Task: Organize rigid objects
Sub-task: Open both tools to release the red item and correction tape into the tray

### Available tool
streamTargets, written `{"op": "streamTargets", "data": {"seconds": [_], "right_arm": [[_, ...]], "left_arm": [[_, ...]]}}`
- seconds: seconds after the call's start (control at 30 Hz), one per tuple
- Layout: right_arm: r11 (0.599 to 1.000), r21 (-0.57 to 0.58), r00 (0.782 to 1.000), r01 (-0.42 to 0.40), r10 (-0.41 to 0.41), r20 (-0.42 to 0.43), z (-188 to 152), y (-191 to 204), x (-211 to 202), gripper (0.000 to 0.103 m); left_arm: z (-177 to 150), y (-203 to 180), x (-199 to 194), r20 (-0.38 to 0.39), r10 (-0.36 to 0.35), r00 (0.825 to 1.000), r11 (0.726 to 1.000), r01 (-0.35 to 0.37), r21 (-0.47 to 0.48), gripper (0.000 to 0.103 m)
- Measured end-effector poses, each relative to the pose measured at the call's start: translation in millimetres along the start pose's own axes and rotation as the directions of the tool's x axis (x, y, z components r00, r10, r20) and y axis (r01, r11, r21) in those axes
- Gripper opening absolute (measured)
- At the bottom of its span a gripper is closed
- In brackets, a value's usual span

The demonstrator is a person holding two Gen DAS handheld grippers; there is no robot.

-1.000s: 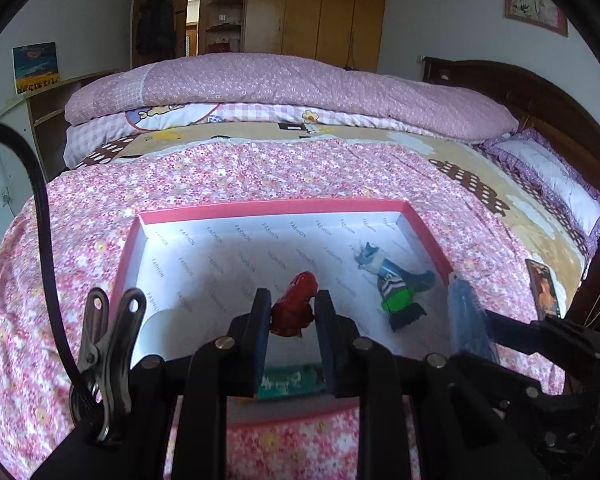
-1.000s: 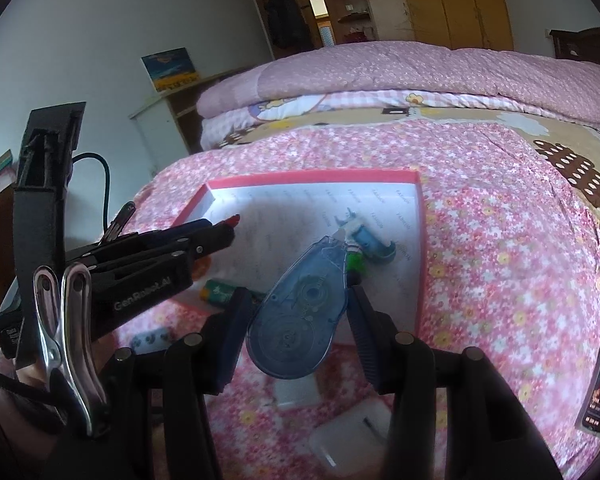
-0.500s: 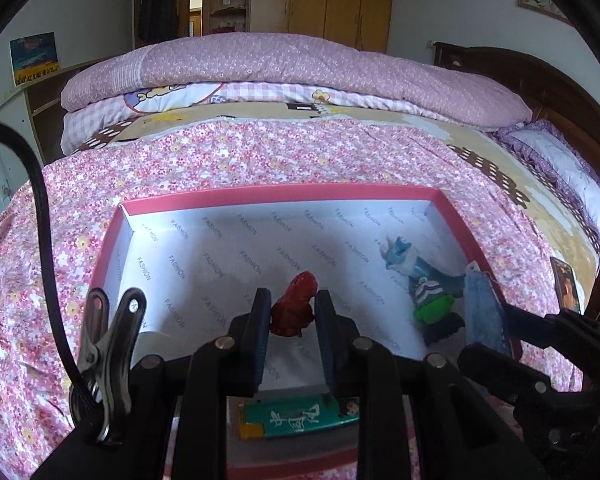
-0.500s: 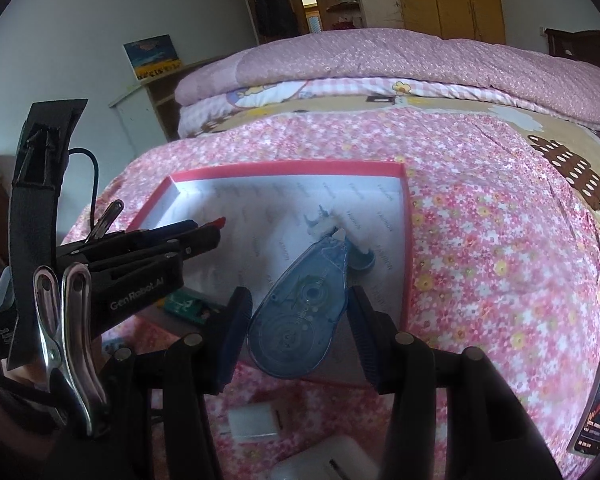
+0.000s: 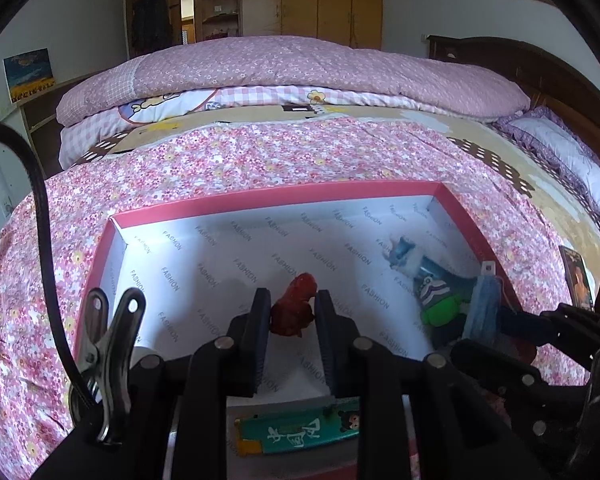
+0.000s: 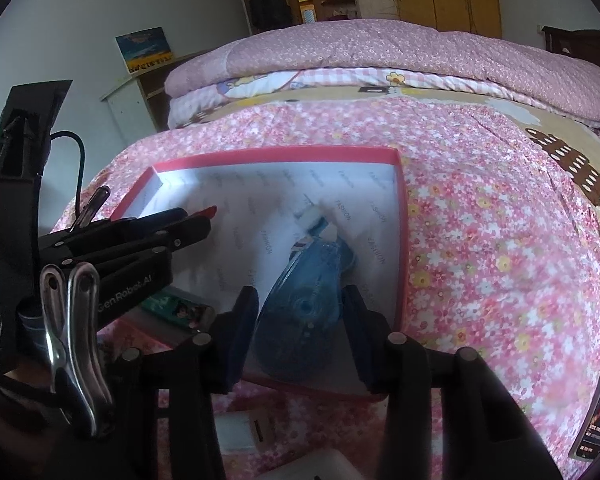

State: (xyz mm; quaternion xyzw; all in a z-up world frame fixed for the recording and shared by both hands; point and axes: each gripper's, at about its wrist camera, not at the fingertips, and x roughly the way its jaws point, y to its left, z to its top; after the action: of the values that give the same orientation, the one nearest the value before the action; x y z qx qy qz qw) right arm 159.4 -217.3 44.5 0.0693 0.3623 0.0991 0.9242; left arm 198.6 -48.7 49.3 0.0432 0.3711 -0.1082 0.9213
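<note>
A big bed (image 5: 300, 160) with a pink flower cover holds a pink box (image 5: 284, 196) with white paper inside. The left hand-held gripper (image 5: 290, 312) squeezes a small red toy (image 5: 294, 310) over the box. The right hand-held gripper (image 6: 300, 312) has a blue tape roller (image 6: 304, 304) between its pads; its jaws have just been closing on it above the box's near corner. A little toy figure (image 5: 428, 280) and a green lighter (image 5: 300, 432) lie in the box.
</note>
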Motion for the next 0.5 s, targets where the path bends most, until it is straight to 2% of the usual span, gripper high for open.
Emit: {"op": "streamTargets", "data": {"seconds": [0.07,0.2,0.5], "right_arm": [[1.000,0.003,1.000,-0.003,0.003,0.000,0.0,-0.6,0.1,0.045],[1.000,0.012,1.000,-0.011,0.011,0.001,0.4,-1.7,-0.7,0.045],[0.999,0.028,0.999,-0.038,0.037,0.024,2.7,-2.0,-7.4,0.049]], "left_arm": [[0.7,-0.1,0.2,-0.002,-0.004,1.000,1.000,0.004,-0.006,0.026],[2.4,-1.7,-1.5,0.003,-0.011,1.000,1.000,0.011,-0.008,0.047],[4.2,-0.1,-8.9,0.006,0.012,1.000,1.000,-0.012,-0.015,0.048]]}}
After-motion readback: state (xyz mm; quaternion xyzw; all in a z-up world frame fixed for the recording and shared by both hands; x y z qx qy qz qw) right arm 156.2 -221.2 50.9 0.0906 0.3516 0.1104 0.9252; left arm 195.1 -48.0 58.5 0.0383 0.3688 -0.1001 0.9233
